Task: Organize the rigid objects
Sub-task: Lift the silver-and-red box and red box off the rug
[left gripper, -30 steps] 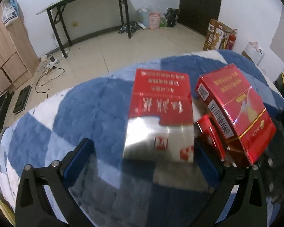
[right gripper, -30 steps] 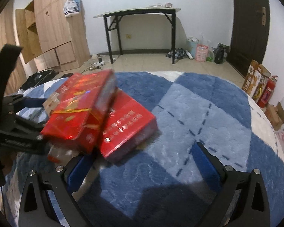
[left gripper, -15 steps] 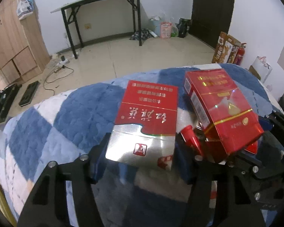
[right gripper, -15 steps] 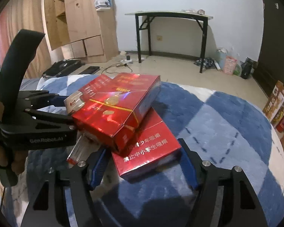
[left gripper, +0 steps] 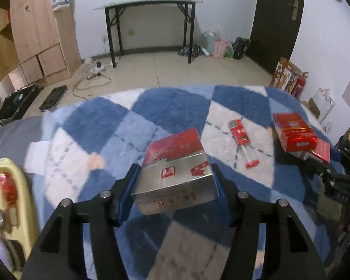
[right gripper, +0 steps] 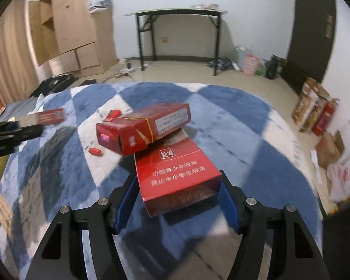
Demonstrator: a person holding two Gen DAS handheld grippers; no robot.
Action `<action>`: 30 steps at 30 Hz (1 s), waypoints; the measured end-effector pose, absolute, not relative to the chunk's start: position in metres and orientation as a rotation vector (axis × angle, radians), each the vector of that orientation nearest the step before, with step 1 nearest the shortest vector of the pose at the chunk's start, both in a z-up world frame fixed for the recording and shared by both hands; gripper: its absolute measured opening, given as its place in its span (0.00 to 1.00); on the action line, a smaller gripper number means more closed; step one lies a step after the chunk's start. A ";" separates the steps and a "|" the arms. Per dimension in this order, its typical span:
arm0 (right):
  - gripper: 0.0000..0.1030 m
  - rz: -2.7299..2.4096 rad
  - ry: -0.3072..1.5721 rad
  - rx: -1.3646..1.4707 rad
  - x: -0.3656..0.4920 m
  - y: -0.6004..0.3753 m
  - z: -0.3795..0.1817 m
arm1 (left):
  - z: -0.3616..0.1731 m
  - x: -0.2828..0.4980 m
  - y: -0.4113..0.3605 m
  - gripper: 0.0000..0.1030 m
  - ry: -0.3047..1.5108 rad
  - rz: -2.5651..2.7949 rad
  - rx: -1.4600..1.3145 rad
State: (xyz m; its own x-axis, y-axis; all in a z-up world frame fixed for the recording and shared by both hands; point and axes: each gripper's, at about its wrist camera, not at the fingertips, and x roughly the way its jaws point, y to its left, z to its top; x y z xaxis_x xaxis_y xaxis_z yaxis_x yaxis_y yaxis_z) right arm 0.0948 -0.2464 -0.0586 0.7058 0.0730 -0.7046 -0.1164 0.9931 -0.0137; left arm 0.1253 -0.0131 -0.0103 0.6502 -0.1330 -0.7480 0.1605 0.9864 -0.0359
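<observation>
Left gripper [left gripper: 175, 182] has just closed on the red-and-silver pack [left gripper: 175, 175], held above the blue checked blanket [left gripper: 100, 121]; right gripper [right gripper: 178, 200] clamps the red pack [right gripper: 177, 177] (another red box [right gripper: 142, 128] rides on top)

Each camera sat just behind its own gripper, looking forward and down along the two fingers at the blue checked blanket [left gripper: 175, 107], close above it. The left one faced the black table [left gripper: 149, 2] by the far wall, with the dark door [left gripper: 277, 18] to its right. The right one faced the same wall. Both shared the red lighter [left gripper: 239, 134], and each caught the other gripper at its edge.
</observation>
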 end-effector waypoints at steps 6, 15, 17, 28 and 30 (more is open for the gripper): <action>0.62 -0.018 0.856 -0.033 0.068 -0.269 -0.030 | 0.038 0.085 0.001 0.59 0.784 -0.160 0.010; 0.61 0.035 0.772 0.034 0.000 -0.266 0.022 | 0.080 0.038 0.020 0.59 0.758 -0.164 0.011; 0.60 0.035 0.756 0.048 -0.010 -0.269 0.025 | 0.086 0.031 0.025 0.59 0.751 -0.165 -0.002; 0.59 0.160 0.608 0.100 -0.010 -0.242 0.017 | 0.095 0.006 0.075 0.59 0.683 -0.053 -0.021; 0.59 0.168 0.602 0.083 -0.007 -0.236 0.011 | 0.091 0.004 0.081 0.59 0.669 -0.033 -0.056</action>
